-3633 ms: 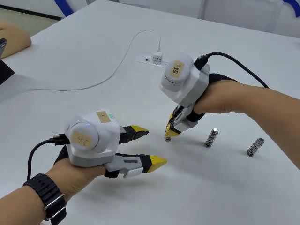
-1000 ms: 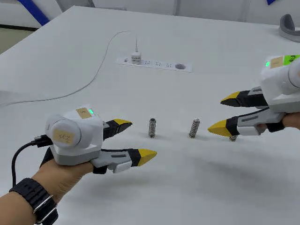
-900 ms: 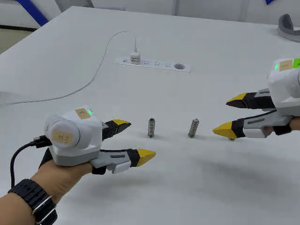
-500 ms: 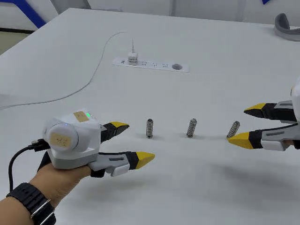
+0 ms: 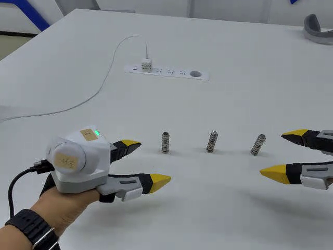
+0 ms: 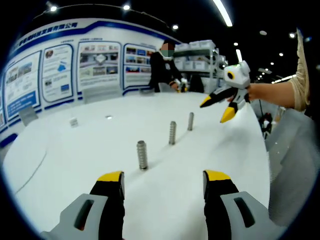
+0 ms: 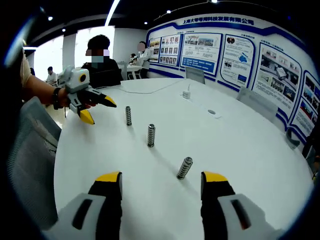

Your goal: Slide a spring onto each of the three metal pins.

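Observation:
Three springs stand in a row on the white table: the left spring [image 5: 165, 141], the middle spring [image 5: 212, 141] and the right spring [image 5: 258, 144], which leans a little. The pins under them are hidden. My left gripper [image 5: 145, 163] hovers open just left of the row, its yellow tips empty. In the left gripper view [image 6: 163, 176] the nearest spring [image 6: 142, 154] stands ahead of the jaws. My right gripper [image 5: 285, 155] is open at the right edge, just right of the row. In its own view [image 7: 161, 177] the leaning spring [image 7: 184, 168] stands just ahead.
A white power strip [image 5: 166, 72] with a plugged adapter lies further back, its thin cable [image 5: 99, 91] curving left. A grey curved object [image 5: 317, 28] sits at the far right corner. People stand beyond the table in both gripper views.
My right gripper has let go of the left spring, moved right past the row and opened. All three springs now stand uncovered. The left gripper has barely moved.

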`<state>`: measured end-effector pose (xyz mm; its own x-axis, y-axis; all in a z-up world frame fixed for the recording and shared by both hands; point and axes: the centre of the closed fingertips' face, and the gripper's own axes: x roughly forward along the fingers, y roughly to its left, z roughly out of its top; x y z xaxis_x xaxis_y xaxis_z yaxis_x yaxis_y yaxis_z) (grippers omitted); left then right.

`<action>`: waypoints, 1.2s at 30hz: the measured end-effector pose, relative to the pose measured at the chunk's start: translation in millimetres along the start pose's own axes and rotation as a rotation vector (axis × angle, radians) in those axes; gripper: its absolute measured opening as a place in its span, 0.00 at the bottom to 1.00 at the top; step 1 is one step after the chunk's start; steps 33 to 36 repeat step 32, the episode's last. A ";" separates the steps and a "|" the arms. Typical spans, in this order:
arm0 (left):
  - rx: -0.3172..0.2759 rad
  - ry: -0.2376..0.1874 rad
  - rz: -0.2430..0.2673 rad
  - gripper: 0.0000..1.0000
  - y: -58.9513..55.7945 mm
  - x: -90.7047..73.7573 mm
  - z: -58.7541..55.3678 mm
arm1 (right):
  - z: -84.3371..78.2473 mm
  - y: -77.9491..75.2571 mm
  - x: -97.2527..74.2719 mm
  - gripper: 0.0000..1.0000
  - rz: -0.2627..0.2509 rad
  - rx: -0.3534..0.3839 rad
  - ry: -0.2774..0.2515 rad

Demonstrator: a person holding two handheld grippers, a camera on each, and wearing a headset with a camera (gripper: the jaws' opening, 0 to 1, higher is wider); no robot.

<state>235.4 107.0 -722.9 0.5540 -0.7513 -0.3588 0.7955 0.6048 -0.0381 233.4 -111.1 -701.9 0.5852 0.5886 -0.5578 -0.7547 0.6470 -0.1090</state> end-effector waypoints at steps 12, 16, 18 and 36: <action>-0.008 0.004 0.001 0.65 -0.6 0.3 -2.8 | -7.6 -0.1 -2.8 0.67 -0.025 0.040 -0.022; -0.008 0.006 0.002 0.65 -0.9 -0.3 -3.5 | -8.3 2.5 -1.1 0.67 -0.021 0.044 -0.022; -0.009 0.005 0.004 0.65 -0.7 -0.6 -3.4 | -9.3 3.0 -0.5 0.68 -0.021 0.044 -0.020; -0.017 0.010 0.004 0.65 -1.3 0.3 -6.3 | -12.6 4.4 0.5 0.68 -0.017 0.061 -0.018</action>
